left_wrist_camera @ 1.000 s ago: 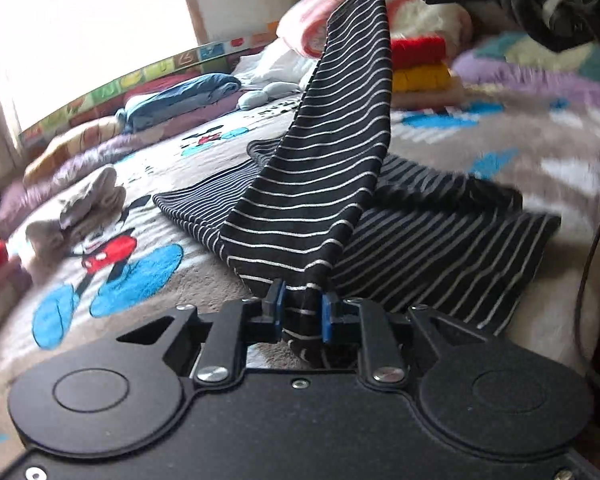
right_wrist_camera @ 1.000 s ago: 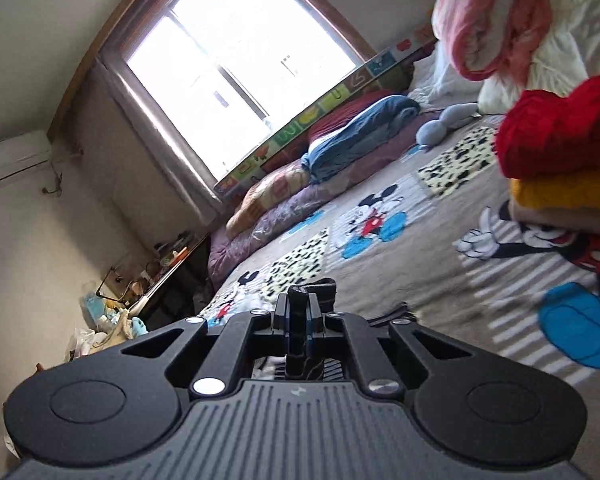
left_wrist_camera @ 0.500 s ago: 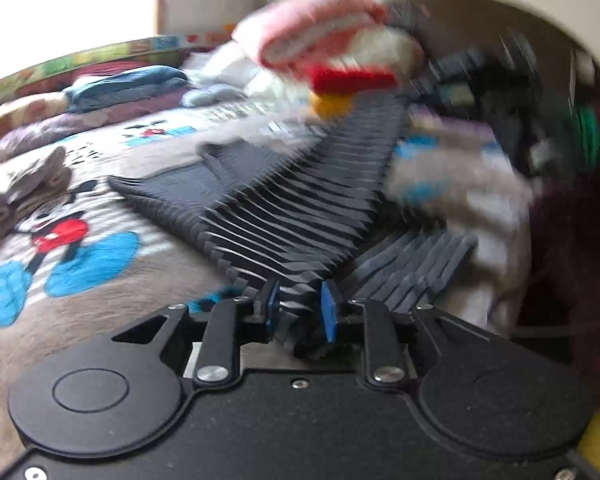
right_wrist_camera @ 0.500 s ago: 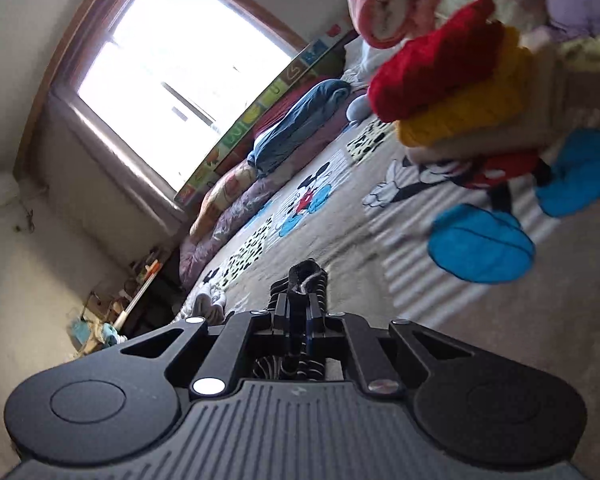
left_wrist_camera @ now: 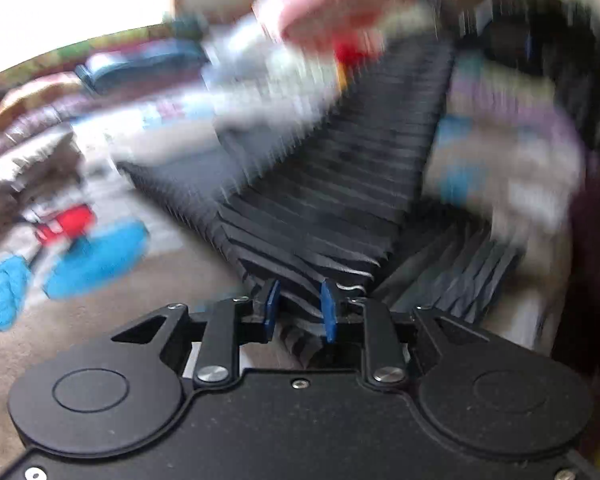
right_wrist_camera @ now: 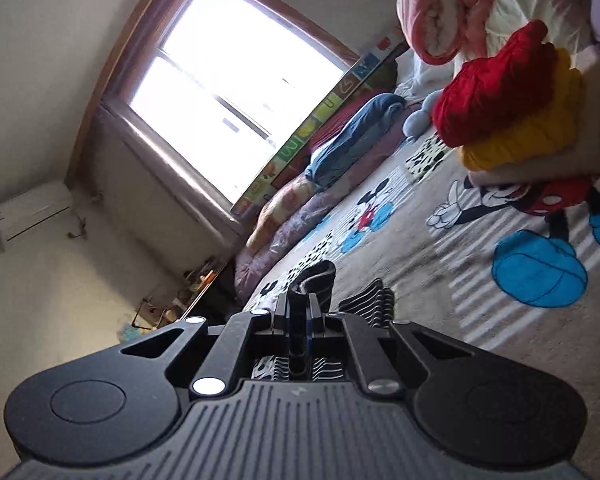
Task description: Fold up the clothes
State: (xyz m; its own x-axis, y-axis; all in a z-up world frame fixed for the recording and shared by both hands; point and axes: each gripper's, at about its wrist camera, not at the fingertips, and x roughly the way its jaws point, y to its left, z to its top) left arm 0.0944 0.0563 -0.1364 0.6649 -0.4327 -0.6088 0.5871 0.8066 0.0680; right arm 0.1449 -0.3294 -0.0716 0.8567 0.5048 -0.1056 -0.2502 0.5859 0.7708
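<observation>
My right claw [right_wrist_camera: 299,312] has dropped low over the cartoon-print bedspread [right_wrist_camera: 440,280], and the black white-striped knit garment [left_wrist_camera: 340,184] no longer hangs steeply from it. My left claw [left_wrist_camera: 299,308] has swung right, view blurring, blue pads [left_wrist_camera: 271,304] slightly wider.

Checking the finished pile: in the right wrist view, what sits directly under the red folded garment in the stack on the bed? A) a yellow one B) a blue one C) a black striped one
A: the red folded garment rests directly on a yellow one.
</observation>
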